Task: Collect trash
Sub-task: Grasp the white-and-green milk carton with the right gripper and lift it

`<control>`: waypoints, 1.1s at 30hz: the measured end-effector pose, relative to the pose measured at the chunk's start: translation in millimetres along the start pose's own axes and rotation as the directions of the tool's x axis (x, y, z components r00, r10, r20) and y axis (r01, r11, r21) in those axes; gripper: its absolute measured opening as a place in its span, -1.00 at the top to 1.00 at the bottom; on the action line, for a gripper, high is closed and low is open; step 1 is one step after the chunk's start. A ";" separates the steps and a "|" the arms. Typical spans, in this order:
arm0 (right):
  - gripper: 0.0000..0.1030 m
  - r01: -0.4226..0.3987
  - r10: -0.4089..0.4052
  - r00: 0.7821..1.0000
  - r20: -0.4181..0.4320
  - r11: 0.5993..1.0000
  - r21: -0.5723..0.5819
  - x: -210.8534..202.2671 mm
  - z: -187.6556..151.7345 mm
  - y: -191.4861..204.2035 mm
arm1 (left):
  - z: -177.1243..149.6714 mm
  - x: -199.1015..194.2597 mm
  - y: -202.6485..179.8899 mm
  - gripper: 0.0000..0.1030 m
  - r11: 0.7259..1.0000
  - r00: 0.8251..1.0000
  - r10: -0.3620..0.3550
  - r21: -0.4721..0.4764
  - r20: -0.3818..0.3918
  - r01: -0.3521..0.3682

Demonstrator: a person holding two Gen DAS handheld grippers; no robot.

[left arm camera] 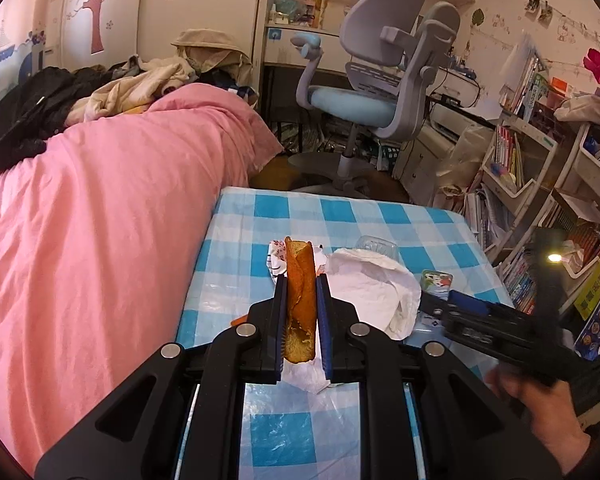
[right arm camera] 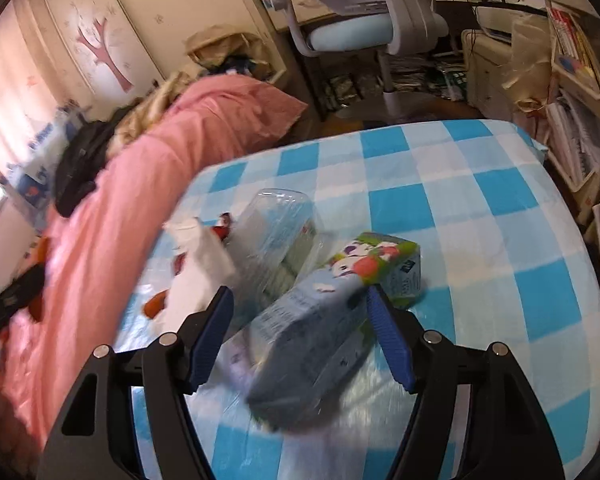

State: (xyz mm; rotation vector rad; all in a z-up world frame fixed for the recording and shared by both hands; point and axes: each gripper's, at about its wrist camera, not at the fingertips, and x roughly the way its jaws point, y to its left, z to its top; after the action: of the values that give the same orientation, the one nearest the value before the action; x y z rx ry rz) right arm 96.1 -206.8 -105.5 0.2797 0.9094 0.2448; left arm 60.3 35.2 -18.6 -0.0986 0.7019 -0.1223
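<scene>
Clamped between the blue pads of the left hand-held gripper [left arm camera: 300,308] is an orange-brown peel [left arm camera: 299,296], curled into a narrow strip. Its long axis runs straight ahead along the fingers, one end near the gripper body, the other projecting past the fingertips. The jaws are nearly closed on it.

Beneath and just ahead of that gripper lies a crumpled white paper wrapper [left arm camera: 374,292] on the blue-and-white checked surface [left arm camera: 340,216]. Beyond the peel's far tip sits a small white wrapper with red print [left arm camera: 277,258]; the print cannot be read. A clear plastic container [left arm camera: 376,246] lies further ahead, to the right.

The right hand-held gripper [right arm camera: 300,328] stands with its jaws wide apart. A blue drink carton [right arm camera: 320,320] lies on the surface between the open pads, which do not press on it. Its long axis runs diagonally, near end low and left of centre, far end ahead and to the right. That far end bears a green panel with cartoon figures; small printed text on the side is too blurred to read. The clear container is left of the carton, just ahead of the left finger.

A pink bed cover [left arm camera: 100,200] lies to the left of both grippers.
</scene>
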 end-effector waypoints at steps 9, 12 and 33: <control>0.22 -0.032 0.012 0.991 -0.135 0.988 -0.150 -20.3 -39.6 -14.9 | -3.1 -10.4 6.1 0.74 0.999 0.999 -0.038 -0.002 -0.002 0.038; 0.25 -0.044 0.013 0.987 -0.161 0.981 -0.190 -37.4 -53.6 -15.4 | -7.8 -10.3 0.8 0.74 0.999 0.999 -0.037 0.014 -0.016 0.037; 0.12 -0.007 -0.028 0.993 -0.113 0.955 -0.295 -27.6 -51.6 7.6 | -28.9 -5.0 -26.6 0.74 0.994 0.998 0.004 0.107 -0.062 0.003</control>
State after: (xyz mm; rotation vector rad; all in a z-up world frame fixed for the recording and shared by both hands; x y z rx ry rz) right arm 37.7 -201.7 -112.6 -0.0167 0.9745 0.3861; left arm 35.6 8.2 -33.8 0.0083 0.7557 -0.1626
